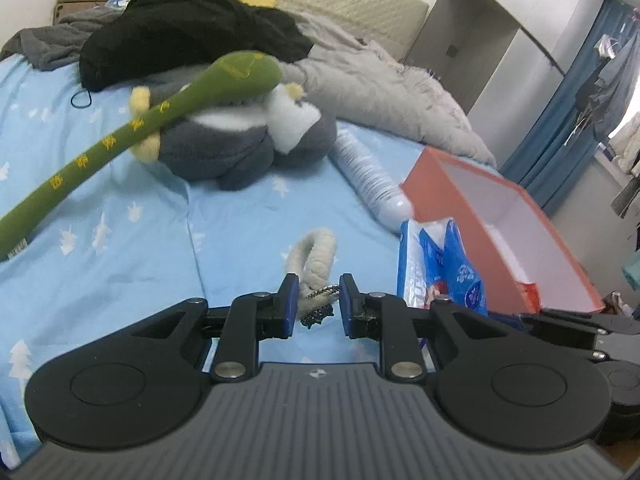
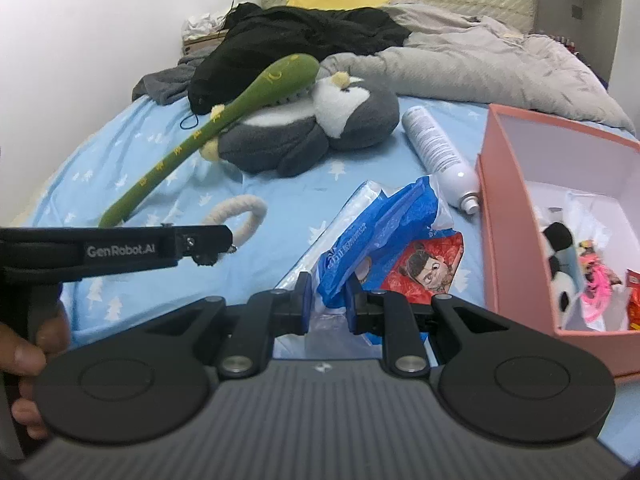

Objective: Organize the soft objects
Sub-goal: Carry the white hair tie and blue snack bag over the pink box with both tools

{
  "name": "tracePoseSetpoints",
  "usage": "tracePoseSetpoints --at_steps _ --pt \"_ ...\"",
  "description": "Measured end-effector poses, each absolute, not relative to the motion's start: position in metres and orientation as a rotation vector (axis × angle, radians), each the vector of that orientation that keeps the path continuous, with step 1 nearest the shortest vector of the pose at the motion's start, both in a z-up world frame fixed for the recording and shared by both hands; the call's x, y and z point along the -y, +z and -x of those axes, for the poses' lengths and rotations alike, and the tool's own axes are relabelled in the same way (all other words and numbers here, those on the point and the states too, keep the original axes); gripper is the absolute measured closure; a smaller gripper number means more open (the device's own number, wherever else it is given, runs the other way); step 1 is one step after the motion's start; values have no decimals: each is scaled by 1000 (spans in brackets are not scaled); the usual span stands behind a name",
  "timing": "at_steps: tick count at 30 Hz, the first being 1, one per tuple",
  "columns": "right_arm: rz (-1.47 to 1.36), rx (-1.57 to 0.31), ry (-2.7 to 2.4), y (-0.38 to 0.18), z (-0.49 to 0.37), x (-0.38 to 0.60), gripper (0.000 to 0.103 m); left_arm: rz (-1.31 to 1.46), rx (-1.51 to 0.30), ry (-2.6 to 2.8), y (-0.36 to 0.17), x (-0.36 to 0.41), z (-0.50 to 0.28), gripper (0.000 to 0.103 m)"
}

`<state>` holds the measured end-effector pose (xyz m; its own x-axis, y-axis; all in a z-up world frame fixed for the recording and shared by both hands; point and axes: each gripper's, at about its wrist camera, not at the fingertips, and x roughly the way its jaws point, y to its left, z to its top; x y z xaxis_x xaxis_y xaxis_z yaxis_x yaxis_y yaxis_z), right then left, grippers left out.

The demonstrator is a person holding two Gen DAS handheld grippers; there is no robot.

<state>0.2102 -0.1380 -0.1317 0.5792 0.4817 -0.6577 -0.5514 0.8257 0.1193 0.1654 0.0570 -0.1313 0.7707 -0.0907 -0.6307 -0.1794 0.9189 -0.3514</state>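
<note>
My left gripper (image 1: 319,292) is open just short of a cream fuzzy loop (image 1: 316,254) with a small dark beaded charm (image 1: 320,308) lying between the jaws on the blue sheet. The loop also shows in the right wrist view (image 2: 244,216), with the left gripper (image 2: 208,250) at its near end. My right gripper (image 2: 328,292) is open around the near edge of a blue and clear plastic bag (image 2: 376,224). A green plush stick (image 1: 152,124) leans on a grey penguin plush (image 1: 240,140). An open pink box (image 2: 560,216) holds small soft toys (image 2: 560,264).
A white bottle (image 2: 436,152) lies between the penguin and the box. A black garment (image 2: 304,36) and a grey duvet (image 2: 480,68) are heaped at the head of the bed (image 1: 120,232). A red printed packet (image 2: 428,268) lies under the bag.
</note>
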Motion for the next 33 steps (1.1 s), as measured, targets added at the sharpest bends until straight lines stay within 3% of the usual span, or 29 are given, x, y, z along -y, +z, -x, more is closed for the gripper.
tracePoseSetpoints --at_steps 13,33 --pt "74 -662 581 -74 -181 170 83 405 -641 -23 -66 -22 -147 77" --pt "-31 -624 364 -42 -172 285 83 314 -680 -301 -33 104 -191 77"
